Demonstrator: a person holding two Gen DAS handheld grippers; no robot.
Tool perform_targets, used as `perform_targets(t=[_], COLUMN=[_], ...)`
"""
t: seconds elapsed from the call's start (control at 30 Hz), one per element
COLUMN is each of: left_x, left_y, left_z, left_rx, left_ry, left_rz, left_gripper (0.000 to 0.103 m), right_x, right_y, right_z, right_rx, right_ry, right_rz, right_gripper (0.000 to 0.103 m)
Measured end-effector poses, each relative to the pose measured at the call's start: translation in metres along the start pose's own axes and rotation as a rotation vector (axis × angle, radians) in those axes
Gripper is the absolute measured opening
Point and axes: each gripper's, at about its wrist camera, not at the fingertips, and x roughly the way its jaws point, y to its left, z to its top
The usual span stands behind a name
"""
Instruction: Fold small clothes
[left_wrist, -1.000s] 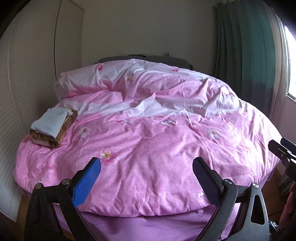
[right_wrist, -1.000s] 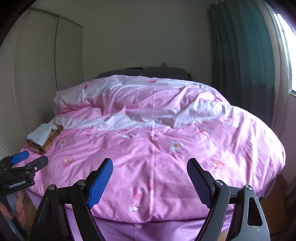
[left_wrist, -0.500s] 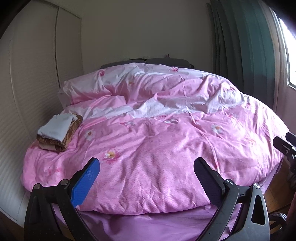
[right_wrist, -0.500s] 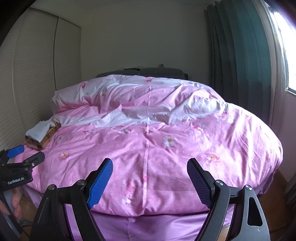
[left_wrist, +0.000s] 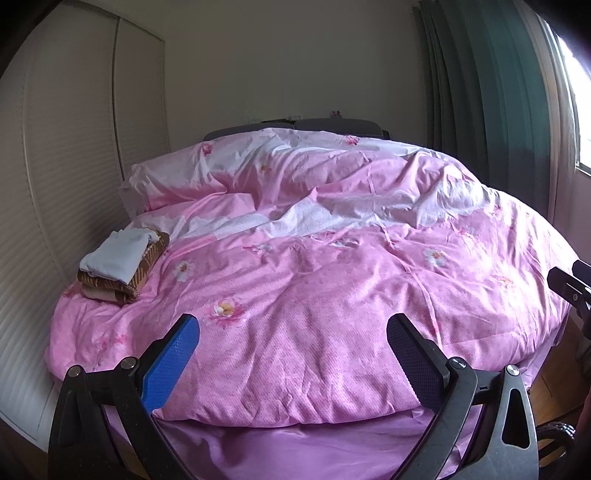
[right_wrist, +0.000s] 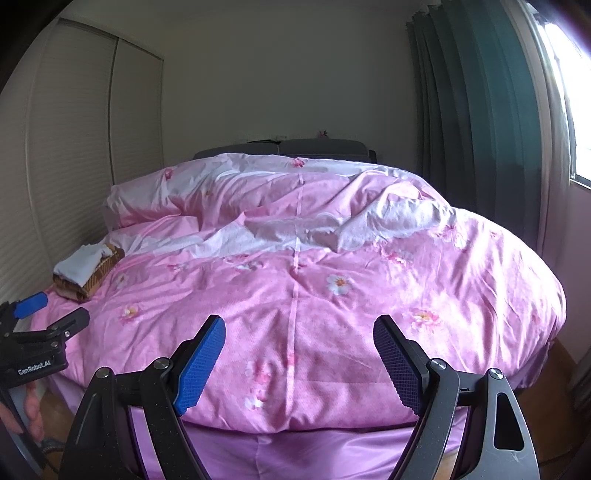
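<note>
Both hand-held grippers, left (left_wrist: 291, 354) and right (right_wrist: 299, 354), hang wide apart and empty over the foot of the bed (left_wrist: 295, 446). Folded clothes (left_wrist: 118, 262) sit stacked at the pink duvet's (left_wrist: 332, 295) far left edge, near the closet (left_wrist: 74, 166). Green curtains (left_wrist: 491, 129) hang right.

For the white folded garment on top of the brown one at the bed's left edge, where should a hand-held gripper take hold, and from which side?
Probably the near short edge of the white garment, approached from the foot of the bed by the left hand-held gripper, which is open and on that side. That edge overhangs the brown garment slightly, so one finger could likely slide beneath without catching the lower piece.
</note>
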Motion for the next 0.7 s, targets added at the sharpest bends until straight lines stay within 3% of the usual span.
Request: perform_targets(t=[0.7], left_x=[-0.0007], left_y=[0.0036], left_z=[0.0034], left_rx=[-0.007], left_ry=[-0.003], left_rz=[0.0], left_gripper=[0.103], right_x=[-0.0009], right_y=[-0.0016], right_z=[0.0012], right_rx=[0.006], right_ry=[0.002], right_rz=[0.006], right_gripper=[0.083])
